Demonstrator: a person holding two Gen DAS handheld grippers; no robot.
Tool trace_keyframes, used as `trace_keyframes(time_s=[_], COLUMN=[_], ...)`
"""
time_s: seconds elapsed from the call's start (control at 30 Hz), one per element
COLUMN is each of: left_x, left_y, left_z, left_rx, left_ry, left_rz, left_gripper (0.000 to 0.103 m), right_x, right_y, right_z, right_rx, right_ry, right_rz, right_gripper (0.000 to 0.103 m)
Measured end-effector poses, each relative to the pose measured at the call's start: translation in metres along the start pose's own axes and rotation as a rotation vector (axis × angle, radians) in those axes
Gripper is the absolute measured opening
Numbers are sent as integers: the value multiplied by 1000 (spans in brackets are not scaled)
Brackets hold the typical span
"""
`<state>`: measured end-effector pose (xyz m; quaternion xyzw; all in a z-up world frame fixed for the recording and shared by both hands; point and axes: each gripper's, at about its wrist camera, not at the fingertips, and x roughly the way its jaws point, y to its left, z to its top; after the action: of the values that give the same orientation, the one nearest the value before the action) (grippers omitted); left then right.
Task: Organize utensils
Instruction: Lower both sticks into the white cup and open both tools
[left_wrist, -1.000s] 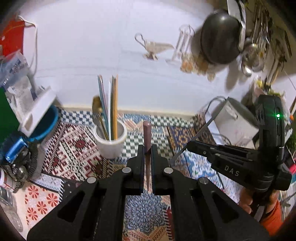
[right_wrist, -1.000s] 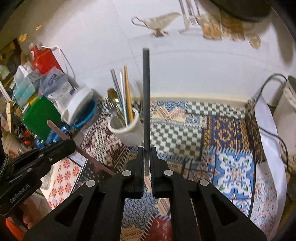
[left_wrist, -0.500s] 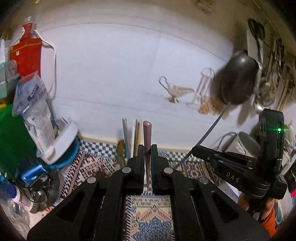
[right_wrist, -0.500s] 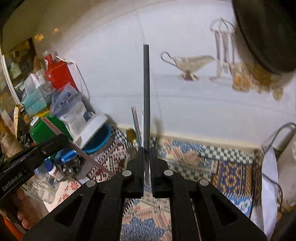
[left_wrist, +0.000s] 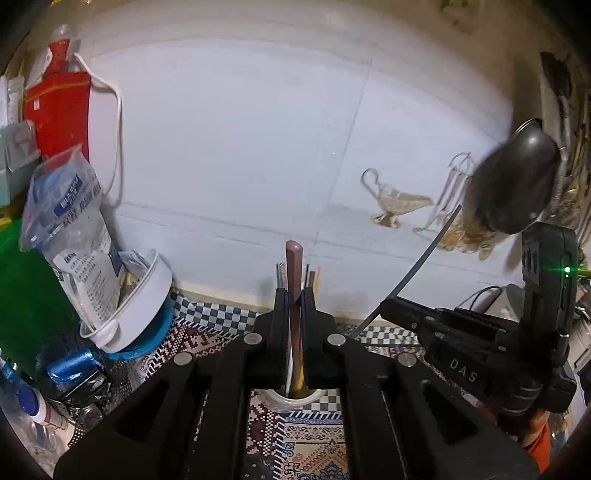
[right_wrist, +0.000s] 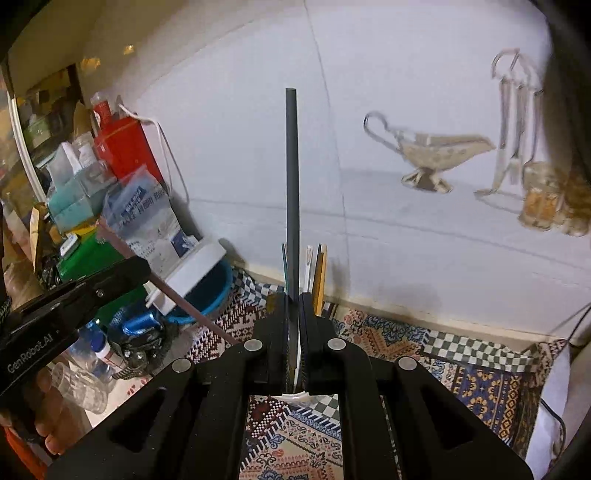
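Chopsticks: mauve chopstick (left_wrist: 294, 273) clamped upright between left gripper (left_wrist: 294, 321) jaws; dark grey chopstick (right_wrist: 291, 192) clamped likewise in right gripper (right_wrist: 294, 325). White utensil cup (left_wrist: 291, 400) sits just below both jaws.

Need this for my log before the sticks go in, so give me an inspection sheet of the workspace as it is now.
Surface: patterned cloth over the counter.
Job's things: white cup of utensils, mostly hidden behind the fingers; brown chopstick; grey chopstick.
Clutter: red bag, plastic packet, blue bowl, bottles at left.
Grippers: left gripper shut on brown chopstick; right gripper shut on grey chopstick.
Cables: black cable at right.
Surroundings: white tiled wall, hanging dark pan.
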<state>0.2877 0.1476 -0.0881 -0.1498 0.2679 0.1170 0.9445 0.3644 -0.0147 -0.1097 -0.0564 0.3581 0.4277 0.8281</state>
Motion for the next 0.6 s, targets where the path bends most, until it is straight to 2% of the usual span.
trace_keyframes(time_s=[0.13,0.33,0.6], left_x=[31,68,84], left_y=[6,15,16], left_z=[-10,-30,-43], left_rx=[-5,-38,-42], left_ry=[55,140,187], left_rz=[49,62,66], left_gripper=[4,4,4], right_x=[22,55,75], right_y=[-3,-7,-11], right_z=[-7,-27,-43], right_rx=[-4,-9,-16], right_ry=[56,151,237], right_rz=[0,-3,-14], right_gripper=[5,5,5])
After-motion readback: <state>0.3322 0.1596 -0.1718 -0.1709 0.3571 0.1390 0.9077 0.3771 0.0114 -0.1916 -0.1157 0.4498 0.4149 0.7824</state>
